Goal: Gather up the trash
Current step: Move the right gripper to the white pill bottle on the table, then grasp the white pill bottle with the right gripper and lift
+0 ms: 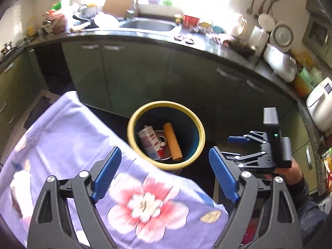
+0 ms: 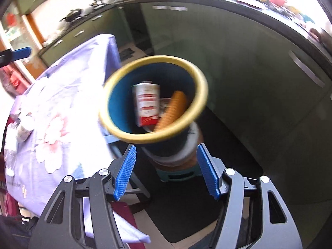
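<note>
Already the yellow-rimmed bin [image 1: 166, 133], just off the edge of the flower-cloth counter [image 1: 68, 145], holds a corn cob [image 1: 172, 141], a red-and-white carton [image 1: 149, 140] and a can [image 1: 162, 139]. The left tool [image 1: 165, 171] is spread wide with nothing between its pads. The right tool [image 2: 166, 171] is also spread and empty. Something pale and blurred lies near the counter's left edge [image 2: 25, 124], so likely some trash is left to collect.
</note>
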